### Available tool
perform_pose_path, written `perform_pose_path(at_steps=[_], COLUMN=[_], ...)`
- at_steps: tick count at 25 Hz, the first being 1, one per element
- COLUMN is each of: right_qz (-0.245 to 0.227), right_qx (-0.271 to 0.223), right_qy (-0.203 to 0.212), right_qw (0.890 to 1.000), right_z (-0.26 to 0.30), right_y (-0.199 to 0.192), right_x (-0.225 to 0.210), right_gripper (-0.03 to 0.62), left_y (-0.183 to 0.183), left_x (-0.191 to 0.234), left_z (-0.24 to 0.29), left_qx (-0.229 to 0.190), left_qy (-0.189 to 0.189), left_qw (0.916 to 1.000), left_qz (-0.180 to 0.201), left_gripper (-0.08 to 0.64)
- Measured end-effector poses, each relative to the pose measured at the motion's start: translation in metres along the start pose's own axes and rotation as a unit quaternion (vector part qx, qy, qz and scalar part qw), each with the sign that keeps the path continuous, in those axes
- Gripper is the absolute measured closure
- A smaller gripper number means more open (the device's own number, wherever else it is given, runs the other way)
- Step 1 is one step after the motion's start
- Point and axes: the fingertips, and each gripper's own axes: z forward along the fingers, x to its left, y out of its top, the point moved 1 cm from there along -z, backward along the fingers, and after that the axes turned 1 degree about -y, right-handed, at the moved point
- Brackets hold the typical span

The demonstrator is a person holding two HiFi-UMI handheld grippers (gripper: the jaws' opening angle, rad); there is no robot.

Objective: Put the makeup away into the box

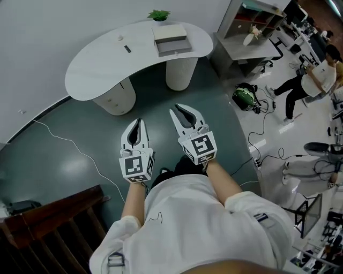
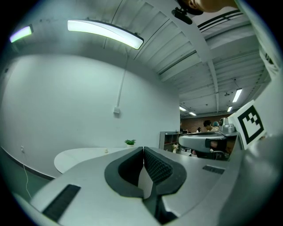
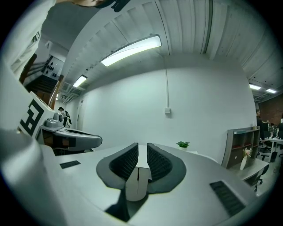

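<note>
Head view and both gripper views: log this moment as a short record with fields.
desk: white curved desk, ahead of the person, beyond both grippers
box: pale box on the desk's right end, next to a small plant
loose item: small dark item left of the box, too small to identify
left gripper: jaws together, empty
right gripper: jaws slightly apart, nothing between them
task state: nothing picked up yet

Left claw and right claw reach out level, side by side: left jaws pressed together, right jaws a crack apart, empty.
</note>
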Motion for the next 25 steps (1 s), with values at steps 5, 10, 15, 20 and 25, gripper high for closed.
perform_pose_path(at_steps=[5, 10, 15, 20, 25], right_qz=[0.006, 0.011, 0.013, 0.017, 0.025], right_qx=[0.007, -0.001, -0.008, 0.000, 0.010], right_qy=[0.003, 0.016, 0.026, 0.040, 0.053], right_qw=[1.000, 1.000, 1.000, 0.999, 0.998], right_z=[0.031, 0.081, 0.137, 0.177, 0.215], right_y=[-0.010, -0.007, 0.005, 0.006, -0.007], right_x=[-0.018, -0.052, -0.101, -0.150, -0.189], right_gripper=[0.541, 0.537, 0.534, 0.534, 0.526], left_y=[-0.008, 0.002, 0.017, 0.025, 0.018], left_x=[0.018, 0.034, 0.049, 0.055, 0.058], left_z=[0.029, 0.083, 0.155, 0.217, 0.272], left_qx=[0.008, 0.006, 0.010, 0.018, 0.033], left_qy=[0.008, 0.019, 0.020, 0.037, 0.044], left_qw=[0.9999, 0.9998, 0.9997, 0.9991, 0.9984], left_qz=[-0.003, 0.009, 0.014, 0.009, 0.015], left_gripper=[0.540, 0.540, 0.540, 0.540, 0.540])
